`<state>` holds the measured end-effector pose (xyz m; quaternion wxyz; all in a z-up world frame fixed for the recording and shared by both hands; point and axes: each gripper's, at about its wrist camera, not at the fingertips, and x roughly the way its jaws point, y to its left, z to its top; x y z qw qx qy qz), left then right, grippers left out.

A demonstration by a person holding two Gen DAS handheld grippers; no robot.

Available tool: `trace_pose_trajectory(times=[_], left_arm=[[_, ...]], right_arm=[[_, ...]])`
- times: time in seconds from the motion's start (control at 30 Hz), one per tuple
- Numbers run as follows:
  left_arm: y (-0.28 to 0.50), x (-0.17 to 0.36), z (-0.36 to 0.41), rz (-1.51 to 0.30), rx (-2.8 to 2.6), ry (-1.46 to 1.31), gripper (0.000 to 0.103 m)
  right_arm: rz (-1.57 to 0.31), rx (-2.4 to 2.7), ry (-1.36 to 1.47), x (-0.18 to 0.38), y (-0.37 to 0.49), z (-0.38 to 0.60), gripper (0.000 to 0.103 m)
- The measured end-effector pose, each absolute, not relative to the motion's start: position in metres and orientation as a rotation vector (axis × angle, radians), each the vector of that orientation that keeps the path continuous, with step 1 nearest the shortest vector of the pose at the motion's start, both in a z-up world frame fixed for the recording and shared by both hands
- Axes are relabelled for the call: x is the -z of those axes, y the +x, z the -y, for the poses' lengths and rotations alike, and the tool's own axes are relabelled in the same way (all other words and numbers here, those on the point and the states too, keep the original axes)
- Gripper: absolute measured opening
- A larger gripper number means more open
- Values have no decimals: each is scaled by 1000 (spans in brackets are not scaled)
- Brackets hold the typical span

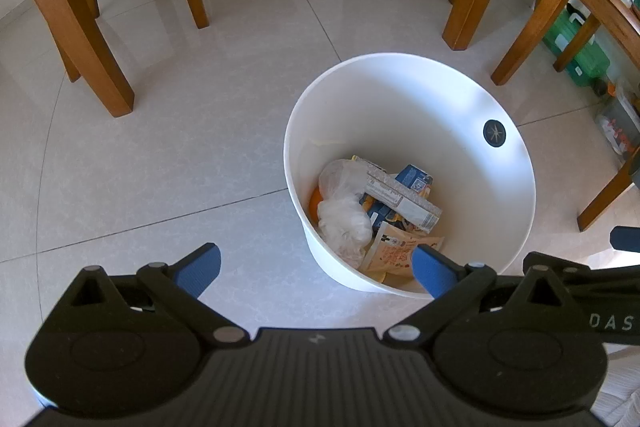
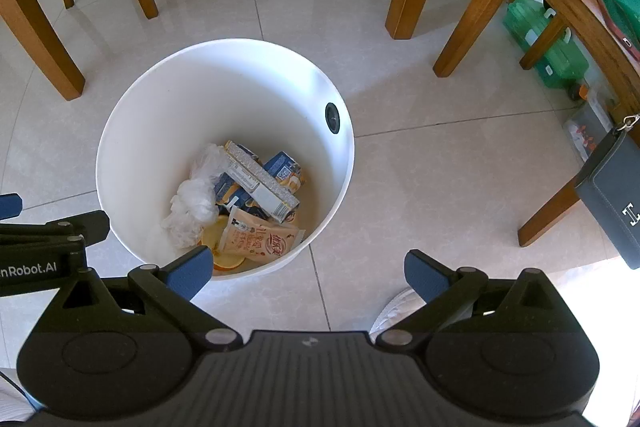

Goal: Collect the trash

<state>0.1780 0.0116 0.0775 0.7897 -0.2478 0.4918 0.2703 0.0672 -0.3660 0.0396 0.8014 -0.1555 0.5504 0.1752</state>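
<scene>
Blue-padded left gripper point(image 1: 318, 267) and right gripper point(image 2: 308, 273), both wide apart, empty.

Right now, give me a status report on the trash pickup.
Left gripper open, empty. Right gripper open, empty. White bin holds wrappers, cartons, bag. Nothing blocking.

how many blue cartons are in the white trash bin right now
2 that show. One blue carton lies toward the far right of the white bin; the other blue carton sits under the long pale box. More may be buried beneath.
</scene>
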Motion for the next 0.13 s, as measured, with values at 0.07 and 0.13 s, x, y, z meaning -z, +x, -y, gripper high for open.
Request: trace_pose_trajectory(times=[0.07, 0.13], left_arm=[[178, -78, -12, -1059, -583, -535, 102], [179, -78, -12, -1059, -580, -536, 102]], right_arm=[[-1179, -375, -335, -40, 67, 366, 103], [-1179, -375, -333, -40, 68, 365, 103]])
